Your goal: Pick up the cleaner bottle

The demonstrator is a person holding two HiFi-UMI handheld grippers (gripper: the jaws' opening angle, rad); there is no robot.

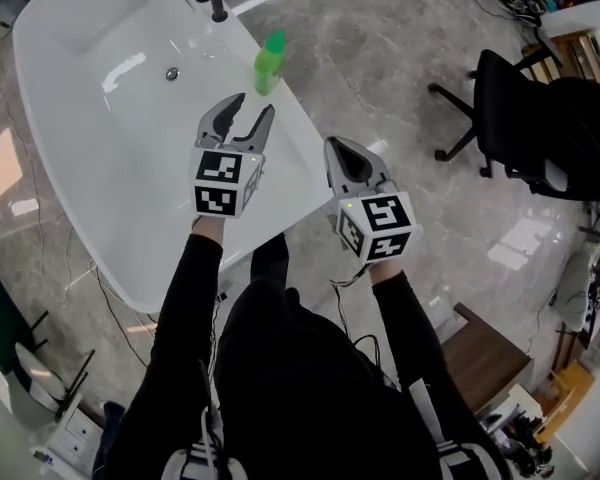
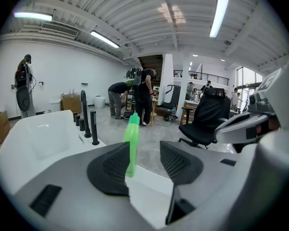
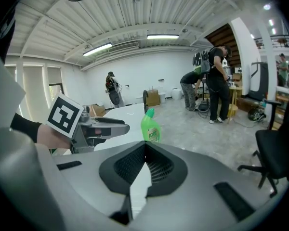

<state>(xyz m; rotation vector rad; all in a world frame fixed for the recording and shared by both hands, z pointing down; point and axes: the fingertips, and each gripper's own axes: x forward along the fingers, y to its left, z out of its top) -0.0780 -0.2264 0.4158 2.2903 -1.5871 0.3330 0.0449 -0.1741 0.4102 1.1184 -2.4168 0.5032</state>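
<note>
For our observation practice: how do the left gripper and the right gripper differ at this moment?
The left gripper has its jaws apart; the right gripper has them shut. The left gripper is nearer the green bottle than the right gripper. Both hold nothing and carry marker cubes.

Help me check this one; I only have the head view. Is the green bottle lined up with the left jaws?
Observer: The left gripper view shows the cleaner bottle upright in the gap of the open left gripper, partly behind its left jaw, beyond the tips.
Operator: And the right jaws?
Observer: The right gripper has its jaws pressed together, nothing between.
Operator: Any label on the bottle?
Observer: Yes, a printed label faces the right gripper view.
</note>
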